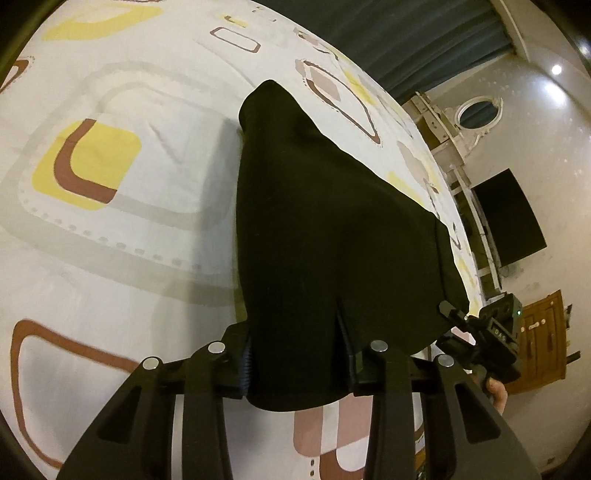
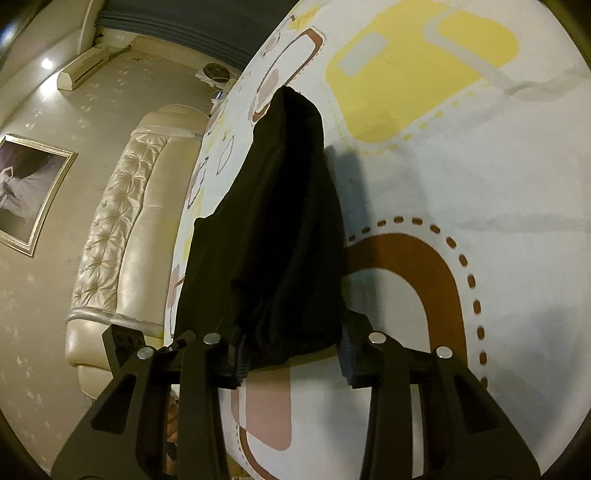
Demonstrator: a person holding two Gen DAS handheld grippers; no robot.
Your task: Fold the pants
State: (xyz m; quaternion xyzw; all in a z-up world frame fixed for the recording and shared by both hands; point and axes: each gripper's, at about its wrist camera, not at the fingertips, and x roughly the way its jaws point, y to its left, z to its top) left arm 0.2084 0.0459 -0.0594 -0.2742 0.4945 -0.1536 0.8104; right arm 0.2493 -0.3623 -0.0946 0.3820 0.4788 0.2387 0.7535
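Note:
Black pants (image 1: 314,221) stretch away from me over a patterned bed sheet (image 1: 129,258), near end raised, far end resting on the bed. My left gripper (image 1: 299,362) is shut on the near edge, with cloth bunched between its fingers. In the left wrist view, the right gripper (image 1: 480,332) grips the same edge at the right, a hand (image 1: 496,391) behind it. In the right wrist view the pants (image 2: 280,221) hang as a narrow dark drape and my right gripper (image 2: 293,350) is shut on their near edge. The left gripper's body (image 2: 122,339) shows at the lower left.
The sheet (image 2: 480,184) spreads wide to the right of the pants. A cream tufted headboard (image 2: 122,221), a framed picture (image 2: 29,192) and an air conditioner (image 2: 85,68) line one wall. A dark screen (image 1: 506,218), a wooden door (image 1: 543,332) and curtains (image 1: 406,33) stand beyond the bed.

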